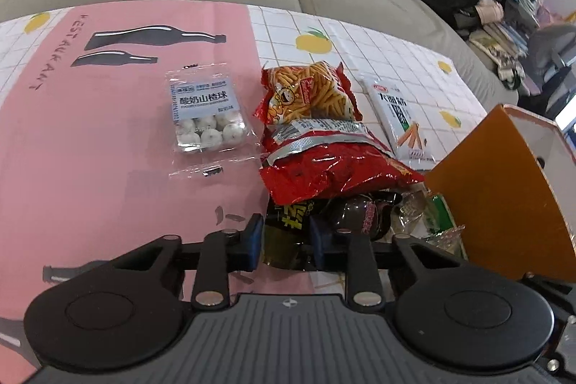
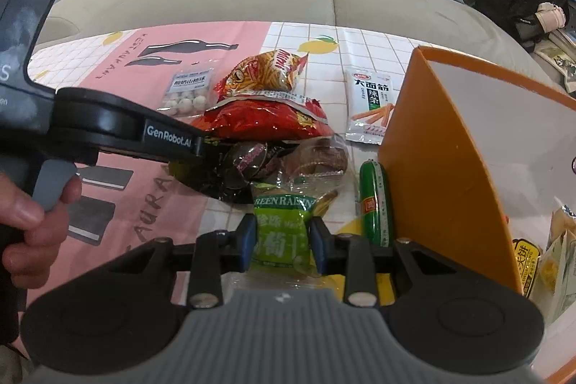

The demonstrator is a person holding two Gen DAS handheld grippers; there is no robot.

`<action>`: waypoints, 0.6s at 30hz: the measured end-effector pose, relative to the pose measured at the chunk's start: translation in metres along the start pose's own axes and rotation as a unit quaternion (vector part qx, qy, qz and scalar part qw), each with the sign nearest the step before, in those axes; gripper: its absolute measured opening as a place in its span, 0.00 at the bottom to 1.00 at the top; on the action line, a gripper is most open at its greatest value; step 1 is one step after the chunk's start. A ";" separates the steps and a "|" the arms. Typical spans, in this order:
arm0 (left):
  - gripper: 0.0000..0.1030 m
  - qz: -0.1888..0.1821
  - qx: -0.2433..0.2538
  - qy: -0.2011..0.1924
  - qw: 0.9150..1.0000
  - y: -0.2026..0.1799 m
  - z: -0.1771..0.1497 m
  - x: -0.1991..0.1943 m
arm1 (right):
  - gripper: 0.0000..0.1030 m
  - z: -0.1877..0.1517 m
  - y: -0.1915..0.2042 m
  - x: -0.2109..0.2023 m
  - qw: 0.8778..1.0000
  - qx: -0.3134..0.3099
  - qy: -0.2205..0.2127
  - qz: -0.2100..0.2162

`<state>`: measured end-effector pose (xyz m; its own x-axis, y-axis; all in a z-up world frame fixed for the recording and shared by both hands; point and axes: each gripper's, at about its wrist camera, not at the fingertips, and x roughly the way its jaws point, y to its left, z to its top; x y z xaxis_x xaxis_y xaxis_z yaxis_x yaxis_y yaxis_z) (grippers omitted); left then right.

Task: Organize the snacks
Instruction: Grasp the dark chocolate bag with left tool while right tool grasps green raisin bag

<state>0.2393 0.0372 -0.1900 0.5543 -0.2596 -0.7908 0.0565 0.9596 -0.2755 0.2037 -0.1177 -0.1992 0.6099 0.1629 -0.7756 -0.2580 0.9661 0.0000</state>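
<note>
Right wrist view: the green raisin packet [image 2: 282, 234] is clenched between the right tongs [image 2: 283, 242], just above the surface [image 2: 360, 42] beside the orange box [image 2: 432, 146]. A black snack packet [image 1: 284, 233] is gripped by the left tongs [image 1: 286, 240].

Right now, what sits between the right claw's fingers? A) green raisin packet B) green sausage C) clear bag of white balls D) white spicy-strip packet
A: in the right wrist view the right claw has its blue fingers on either side of the green raisin packet, while the green sausage lies apart on the table beside the orange box.
</note>
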 end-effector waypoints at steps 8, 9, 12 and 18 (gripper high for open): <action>0.12 0.013 -0.045 0.020 0.999 0.004 -0.008 -0.027 | 0.30 0.001 -0.001 -0.001 1.000 0.016 0.010 0.018; 0.09 0.008 -0.050 0.027 0.998 0.006 -0.010 -0.032 | 0.30 0.001 -0.001 -0.001 1.000 0.017 0.012 0.021; 0.07 0.017 -0.054 0.047 0.997 0.013 -0.017 -0.048 | 0.30 0.001 0.002 -0.003 0.999 0.019 0.019 0.036; 0.05 0.042 -0.047 0.085 0.994 0.029 -0.032 -0.077 | 0.30 -0.001 0.005 -0.005 0.995 0.039 0.049 0.076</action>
<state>0.1716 0.0815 -0.1549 0.4044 -0.2022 -0.8920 -0.0662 0.9662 -0.2491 0.1985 -0.1135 -0.1959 0.4906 0.2921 -0.8210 -0.2815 0.9448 0.1680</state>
